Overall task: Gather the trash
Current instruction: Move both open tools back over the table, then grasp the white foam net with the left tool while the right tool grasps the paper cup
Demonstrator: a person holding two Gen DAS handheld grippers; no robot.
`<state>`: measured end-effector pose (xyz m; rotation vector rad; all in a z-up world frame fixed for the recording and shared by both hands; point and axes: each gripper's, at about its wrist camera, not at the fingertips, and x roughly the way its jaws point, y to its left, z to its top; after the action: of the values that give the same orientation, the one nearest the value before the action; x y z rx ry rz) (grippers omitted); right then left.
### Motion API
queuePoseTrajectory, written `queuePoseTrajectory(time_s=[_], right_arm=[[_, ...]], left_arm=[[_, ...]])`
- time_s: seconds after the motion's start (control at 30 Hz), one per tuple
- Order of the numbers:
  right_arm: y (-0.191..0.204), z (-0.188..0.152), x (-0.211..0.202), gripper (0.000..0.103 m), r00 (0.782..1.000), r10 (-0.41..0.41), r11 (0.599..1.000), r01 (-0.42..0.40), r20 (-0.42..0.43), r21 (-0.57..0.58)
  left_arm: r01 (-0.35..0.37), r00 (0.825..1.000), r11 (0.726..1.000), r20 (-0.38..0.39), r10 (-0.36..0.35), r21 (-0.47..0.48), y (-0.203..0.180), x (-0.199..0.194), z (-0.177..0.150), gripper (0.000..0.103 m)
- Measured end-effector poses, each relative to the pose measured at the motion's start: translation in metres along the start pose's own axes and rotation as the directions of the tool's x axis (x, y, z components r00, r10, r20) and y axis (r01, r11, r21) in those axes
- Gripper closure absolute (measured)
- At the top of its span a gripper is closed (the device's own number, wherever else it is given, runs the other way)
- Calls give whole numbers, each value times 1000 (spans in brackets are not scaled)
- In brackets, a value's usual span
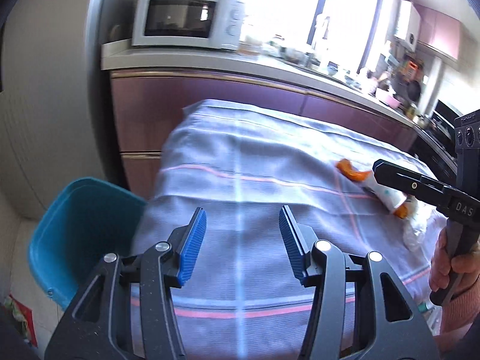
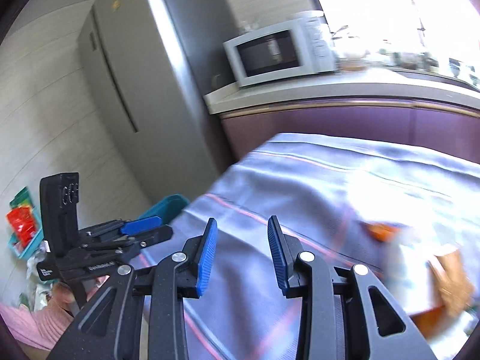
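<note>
A table covered with a lilac striped cloth (image 1: 240, 165) carries trash at its right side: an orange peel piece (image 1: 349, 170), a white tube-like wrapper (image 1: 387, 195) and crumpled clear plastic (image 1: 415, 228). In the right wrist view the trash is blurred: orange scrap (image 2: 381, 231) and a brown paper piece (image 2: 450, 276). My left gripper (image 1: 242, 225) is open and empty above the cloth's near part. My right gripper (image 2: 242, 237) is open and empty; in the left wrist view its black body (image 1: 420, 183) hangs over the trash. A teal bin (image 1: 81, 234) stands left of the table.
A purple kitchen counter (image 1: 240, 102) with a white microwave (image 1: 186, 18) runs behind the table. A grey fridge (image 2: 144, 90) stands at the left. Coloured packets in a small teal tray (image 2: 21, 228) lie on the floor at the left.
</note>
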<state>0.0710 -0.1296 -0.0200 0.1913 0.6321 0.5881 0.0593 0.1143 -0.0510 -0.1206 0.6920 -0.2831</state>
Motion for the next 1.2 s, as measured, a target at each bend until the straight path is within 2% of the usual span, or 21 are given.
queuePoseTrajectory(time_s=[0.17,0.47,0.57,0.6,0.7,0.77,0.9,1.03,1.1,1.2], right_arm=[[-42,-12,-42,67,992,-115,992,112,48,63],[-110,-26,-89,65,956,-276,948,255,96,189],[-129,-27,-100,56,938,-327,926,295,110,236],[-137,-28,-104,49,930,-349,915,312,115,256],[-162,-29,-114,45,903,-415,879,366,113,307],[-183,-31,-119,37,888,-448,850,388,101,356],[-221,-37,-122,34,887,-456,808,381,69,449],[-251,-44,-121,33,901,-430,780,339,57,525],[-263,-47,-119,33,915,-400,767,301,56,566],[-272,-48,-115,33,925,-376,760,274,55,589]], left_arm=[[65,998,996,-30,-63,66,-47,20,0,51],[183,981,977,-88,-174,109,-101,59,22,48],[217,973,970,-105,-206,110,-114,70,31,47],[231,970,966,-109,-219,113,-119,74,35,47],[243,965,963,-129,-229,112,-130,87,44,44],[259,958,961,-149,-243,97,-135,97,51,42],[281,943,959,-198,-267,42,-139,121,63,38],[304,927,953,-231,-297,-6,-143,139,69,38],[315,919,949,-242,-312,-29,-147,148,72,38],[333,906,941,-256,-338,-63,-150,161,78,38]])
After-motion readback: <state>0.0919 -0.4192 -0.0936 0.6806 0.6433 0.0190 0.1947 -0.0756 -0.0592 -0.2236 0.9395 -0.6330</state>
